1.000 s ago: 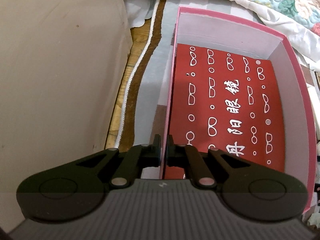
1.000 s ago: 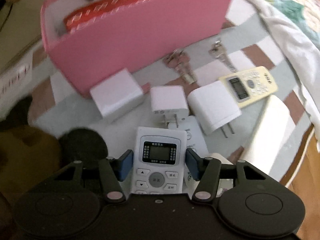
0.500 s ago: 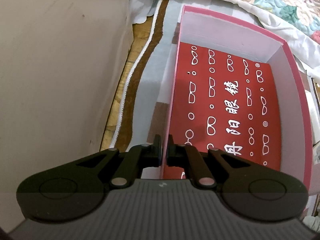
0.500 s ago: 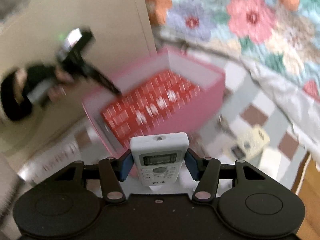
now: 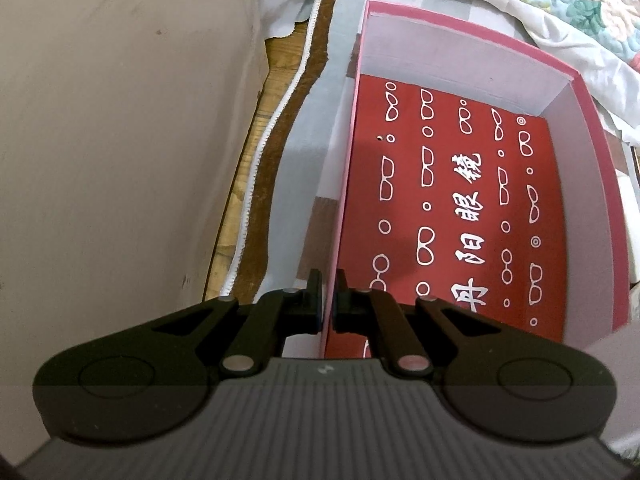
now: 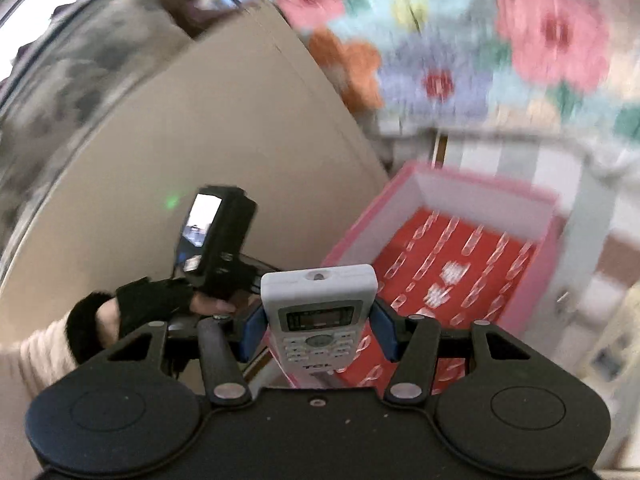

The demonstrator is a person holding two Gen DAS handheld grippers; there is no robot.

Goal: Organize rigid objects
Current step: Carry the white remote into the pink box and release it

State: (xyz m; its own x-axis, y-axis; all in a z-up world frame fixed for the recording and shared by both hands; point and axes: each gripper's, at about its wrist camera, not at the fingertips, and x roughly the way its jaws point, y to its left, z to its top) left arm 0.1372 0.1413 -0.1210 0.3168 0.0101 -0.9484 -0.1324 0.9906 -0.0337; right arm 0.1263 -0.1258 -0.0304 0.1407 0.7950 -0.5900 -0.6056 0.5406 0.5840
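A pink box (image 5: pixel 600 184) with white inner walls and a red glasses-patterned floor lies open on the cloth. My left gripper (image 5: pixel 329 300) is shut on the box's left wall near its near corner. My right gripper (image 6: pixel 318 330) is shut on a white remote control (image 6: pixel 318 312), held in the air above the near left part of the box (image 6: pixel 548 240). The left gripper's body and the gloved hand on it show in the right wrist view (image 6: pixel 216 248).
A beige wall or panel (image 5: pixel 120 140) stands close on the left. A floral quilt (image 6: pixel 500 40) lies beyond the box. A strip of wooden floor (image 5: pixel 248 140) and a cloth edge run beside the box. Pale objects at the right edge are blurred.
My right gripper lifted the remote off the cloth and swung it up and left over the pink box. My left gripper kept its hold on the box wall, shifting only slightly.
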